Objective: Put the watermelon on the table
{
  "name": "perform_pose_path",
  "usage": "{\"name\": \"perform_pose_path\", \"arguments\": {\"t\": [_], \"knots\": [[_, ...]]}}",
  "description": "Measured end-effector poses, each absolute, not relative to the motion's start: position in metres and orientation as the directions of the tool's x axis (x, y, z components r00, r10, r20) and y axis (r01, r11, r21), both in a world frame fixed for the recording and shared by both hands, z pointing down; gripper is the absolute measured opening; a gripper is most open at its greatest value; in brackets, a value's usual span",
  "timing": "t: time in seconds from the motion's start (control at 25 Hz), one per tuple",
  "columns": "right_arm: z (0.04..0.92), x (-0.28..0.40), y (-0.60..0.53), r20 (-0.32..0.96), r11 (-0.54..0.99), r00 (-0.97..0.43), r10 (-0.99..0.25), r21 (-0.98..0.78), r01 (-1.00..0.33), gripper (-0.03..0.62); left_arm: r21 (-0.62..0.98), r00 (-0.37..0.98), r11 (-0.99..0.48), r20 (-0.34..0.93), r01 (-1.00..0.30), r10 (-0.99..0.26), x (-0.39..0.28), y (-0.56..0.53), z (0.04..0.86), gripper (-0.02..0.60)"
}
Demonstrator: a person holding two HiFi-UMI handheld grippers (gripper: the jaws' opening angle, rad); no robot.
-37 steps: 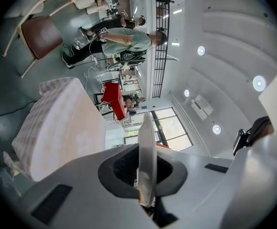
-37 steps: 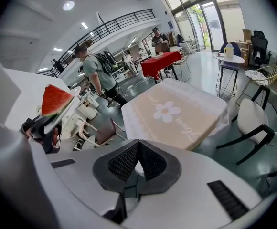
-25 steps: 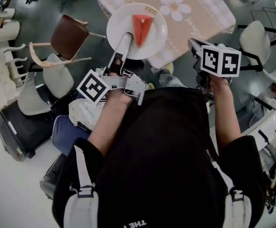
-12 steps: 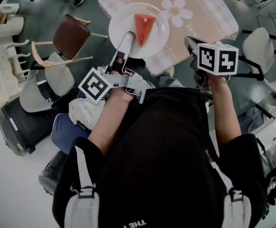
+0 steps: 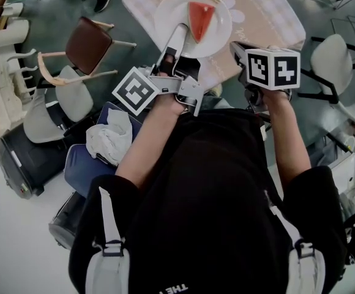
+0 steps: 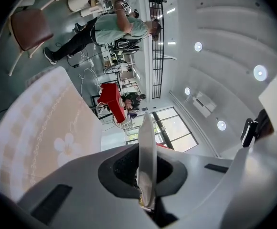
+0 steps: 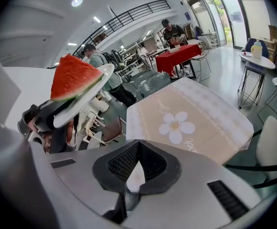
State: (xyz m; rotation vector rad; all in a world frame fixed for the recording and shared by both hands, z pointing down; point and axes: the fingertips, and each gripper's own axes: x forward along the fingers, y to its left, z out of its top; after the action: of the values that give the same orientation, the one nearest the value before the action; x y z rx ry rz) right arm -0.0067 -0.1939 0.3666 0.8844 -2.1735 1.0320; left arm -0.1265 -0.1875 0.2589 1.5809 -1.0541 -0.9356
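Observation:
A red watermelon wedge (image 5: 200, 17) lies on a white plate (image 5: 172, 14), held in the air over the near edge of the table with the beige flowered cloth (image 5: 269, 11). My left gripper (image 5: 179, 37) is shut on the plate's near rim. In the left gripper view the plate (image 6: 146, 147) stands edge-on between the jaws of the left gripper (image 6: 146, 178). My right gripper (image 5: 234, 46) hovers just right of the plate, shut and empty. From the right gripper (image 7: 135, 149) view, the watermelon wedge (image 7: 74, 75) and plate (image 7: 88, 99) sit at upper left, the table (image 7: 196, 123) ahead.
A brown-seated chair (image 5: 89, 45) and pale chairs (image 5: 55, 103) stand left of the table, with a dark suitcase (image 5: 24, 164) and a blue bag (image 5: 82, 167) below them. Another white chair (image 5: 333, 57) stands at the right. People stand far off (image 7: 172, 30).
The plate with the wedge has moved up and to the right in the head view, further over the table, carried by the left gripper. The right gripper shifted slightly left.

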Motion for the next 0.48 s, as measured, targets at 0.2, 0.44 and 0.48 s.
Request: {"name": "perform_pose_path", "arguments": {"t": [0.2,0.44,0.48], "knots": [[0.370,0.006,-0.212,0.722,0.473,-0.617,-0.314,-0.444,-0.761,0.012,0.976,0.352,-0.123,-0.052,-0.182,-0.935,-0.109,-0.211,0.268,0.015],[0.388,0.025,-0.252,0.737,0.434,-0.606,-0.299,-0.460,-0.774,0.011,0.978,0.383,-0.078,0.002,-0.194,-0.924,-0.093,-0.257,0.292,0.015],[0.389,0.024,-0.253,0.739,0.430,-0.602,-0.302,-0.458,-0.778,0.011,0.977,0.390,-0.075,0.010,-0.201,-0.921,-0.095,-0.259,0.295,0.015]]}}
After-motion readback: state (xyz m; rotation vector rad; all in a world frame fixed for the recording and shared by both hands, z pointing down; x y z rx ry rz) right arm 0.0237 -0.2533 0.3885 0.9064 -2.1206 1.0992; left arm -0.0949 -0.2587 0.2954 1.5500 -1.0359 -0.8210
